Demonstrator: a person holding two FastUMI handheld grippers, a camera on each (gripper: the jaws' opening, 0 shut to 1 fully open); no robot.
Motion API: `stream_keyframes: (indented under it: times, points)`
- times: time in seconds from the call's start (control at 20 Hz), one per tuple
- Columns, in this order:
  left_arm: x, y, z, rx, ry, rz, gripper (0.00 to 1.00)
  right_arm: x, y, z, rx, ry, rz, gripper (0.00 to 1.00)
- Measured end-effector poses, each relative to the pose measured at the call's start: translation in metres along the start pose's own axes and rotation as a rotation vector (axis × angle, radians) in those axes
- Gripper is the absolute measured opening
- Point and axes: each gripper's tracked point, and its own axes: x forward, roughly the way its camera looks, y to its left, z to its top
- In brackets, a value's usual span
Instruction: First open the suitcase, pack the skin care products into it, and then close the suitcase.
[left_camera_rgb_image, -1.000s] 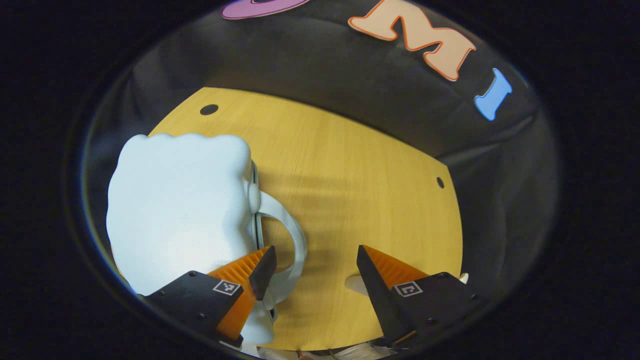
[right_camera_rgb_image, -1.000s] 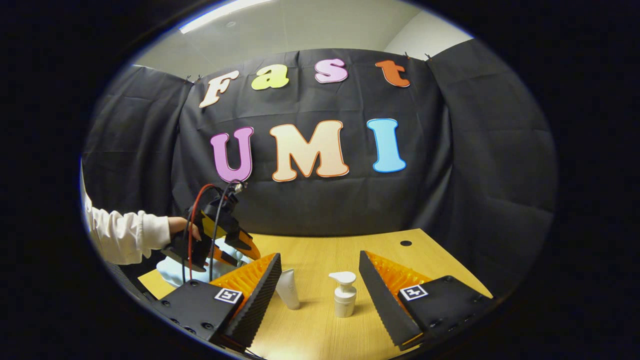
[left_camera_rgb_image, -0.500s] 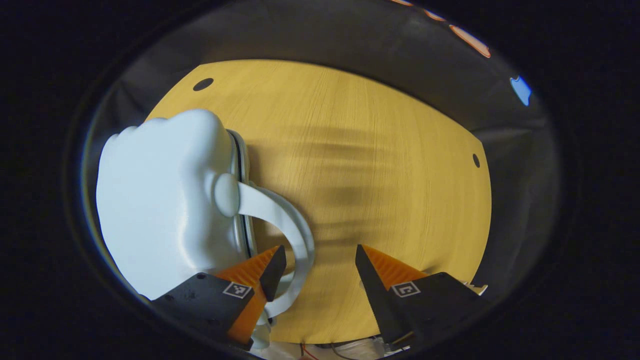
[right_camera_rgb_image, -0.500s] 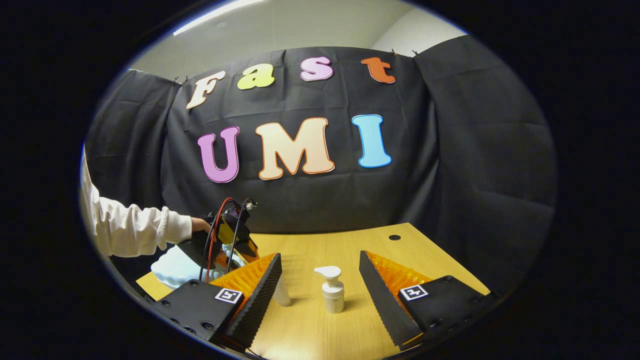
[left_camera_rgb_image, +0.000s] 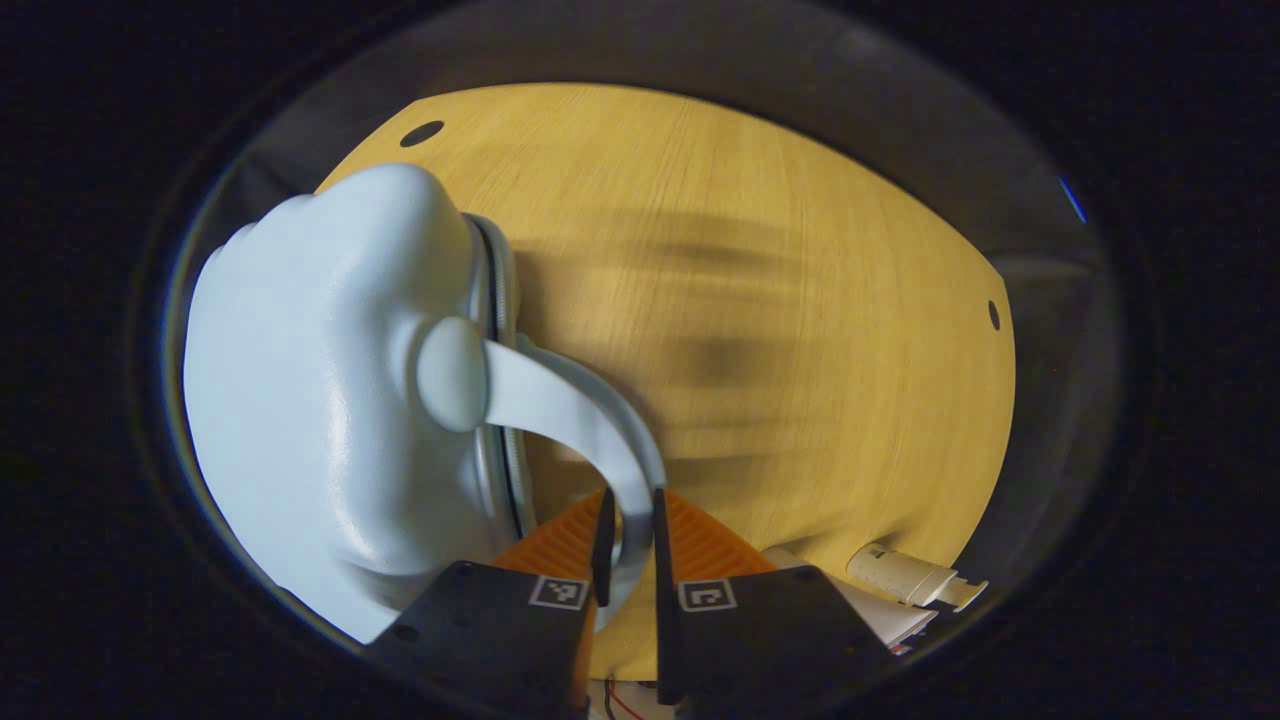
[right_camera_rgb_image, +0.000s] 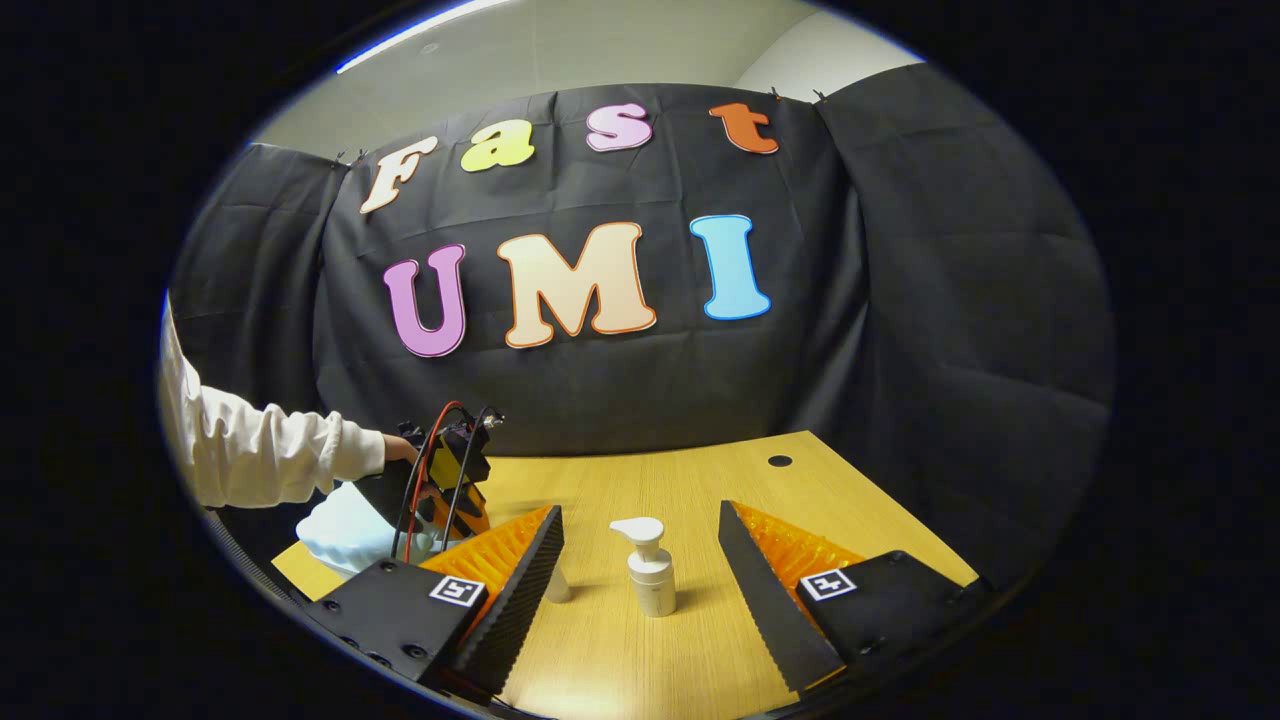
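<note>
A pale blue hard-shell suitcase (left_camera_rgb_image: 310, 400) lies closed on the wooden table, filling the left of the left gripper view. Its curved handle (left_camera_rgb_image: 570, 410) arcs down between the fingers of my left gripper (left_camera_rgb_image: 628, 535), which is shut on it. A white tube (left_camera_rgb_image: 905, 577) lies at that view's lower right. In the right gripper view my right gripper (right_camera_rgb_image: 640, 560) hovers open above the table, with a white pump bottle (right_camera_rgb_image: 648, 566) standing between and beyond its fingers. The same tube (right_camera_rgb_image: 556, 584) peeks out behind the near finger. Farther left, the suitcase (right_camera_rgb_image: 345, 528) sits under the left gripper (right_camera_rgb_image: 440, 490).
The wooden table (right_camera_rgb_image: 690, 640) has round cable holes (right_camera_rgb_image: 779, 461) near its far edge. Black cloth closes off the back and sides. A white sleeve (right_camera_rgb_image: 260, 460) reaches in from the left to the left gripper.
My left gripper dropped closer to the suitcase and its fingers shut on the handle. The right gripper's view drifted, so the pump bottle slid left between its fingers.
</note>
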Motion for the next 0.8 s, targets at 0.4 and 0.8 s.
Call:
stream_keyframes:
  times: [0.4,0.8]
  points:
    - [-0.001,-0.006,0.0,0.006,0.014,-0.099,0.03,0.007,-0.001,-0.005,-0.003,0.018,0.01,0.98]
    - [-0.037,-0.022,0.012,0.012,-0.089,-0.253,0.0,0.011,0.005,-0.01,-0.021,0.037,0.039,0.98]
